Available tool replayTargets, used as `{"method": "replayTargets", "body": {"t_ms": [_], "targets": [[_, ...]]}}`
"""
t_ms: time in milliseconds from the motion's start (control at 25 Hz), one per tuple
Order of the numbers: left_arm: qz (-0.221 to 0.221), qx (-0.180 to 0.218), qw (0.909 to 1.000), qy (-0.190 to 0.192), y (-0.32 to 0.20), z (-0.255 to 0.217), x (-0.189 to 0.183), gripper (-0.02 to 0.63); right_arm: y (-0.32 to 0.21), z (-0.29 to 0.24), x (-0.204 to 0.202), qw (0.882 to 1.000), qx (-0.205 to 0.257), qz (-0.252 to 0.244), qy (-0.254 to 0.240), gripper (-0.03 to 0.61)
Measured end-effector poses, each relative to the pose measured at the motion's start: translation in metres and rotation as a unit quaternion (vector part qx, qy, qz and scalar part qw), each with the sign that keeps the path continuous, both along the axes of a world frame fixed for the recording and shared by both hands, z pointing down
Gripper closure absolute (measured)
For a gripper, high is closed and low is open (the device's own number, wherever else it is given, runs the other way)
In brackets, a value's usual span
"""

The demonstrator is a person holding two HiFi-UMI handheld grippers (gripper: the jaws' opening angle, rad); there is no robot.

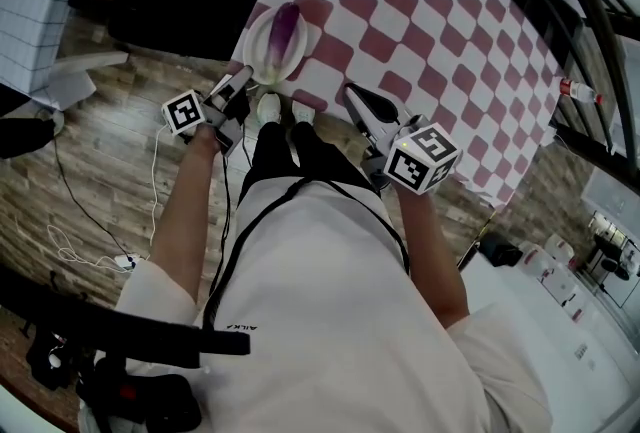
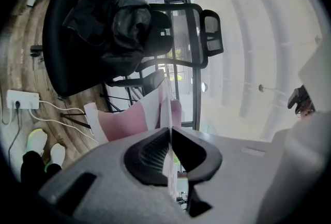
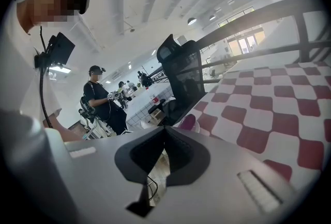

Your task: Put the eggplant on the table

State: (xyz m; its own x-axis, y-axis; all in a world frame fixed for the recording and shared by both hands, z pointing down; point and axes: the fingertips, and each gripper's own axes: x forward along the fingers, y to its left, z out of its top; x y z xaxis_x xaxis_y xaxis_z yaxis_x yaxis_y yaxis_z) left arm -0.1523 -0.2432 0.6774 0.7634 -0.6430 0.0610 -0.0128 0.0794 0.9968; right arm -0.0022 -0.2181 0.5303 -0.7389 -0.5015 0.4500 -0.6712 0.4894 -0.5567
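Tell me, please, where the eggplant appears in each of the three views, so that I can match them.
Head view: the eggplant lies on a white plate, upper centre.
Left gripper view: probably the eggplant, a purplish shape near the centre, just above the jaws.
Right gripper view: the eggplant is small, at the centre, just above the closed jaws.
Shared landmark: the red-and-white checked tablecloth.
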Motion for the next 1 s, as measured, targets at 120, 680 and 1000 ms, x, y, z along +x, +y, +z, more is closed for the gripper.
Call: {"method": "replayTargets", "body": {"t_ms": [120, 680, 1000], "targets": [[-0.002, -0.006, 1.0, -0.006, 0.0, 0.002, 0.001, 0.589, 0.0, 0.0, 0.0, 1.0, 0.0, 0.0, -0.001, 0.571], [0.029, -0.038, 0.9921, -0.116, 0.003, 0.028, -0.003, 0.594, 0.0, -0.006, 0.004, 1.0, 0.007, 0.005, -0.005, 0.571], [0.037, -0.054, 0.9885, -0.137, 0.002, 0.032, 0.0, 0.594, 0.003, -0.008, 0.012, 1.0, 0.01, 0.011, -0.006, 0.571]]}}
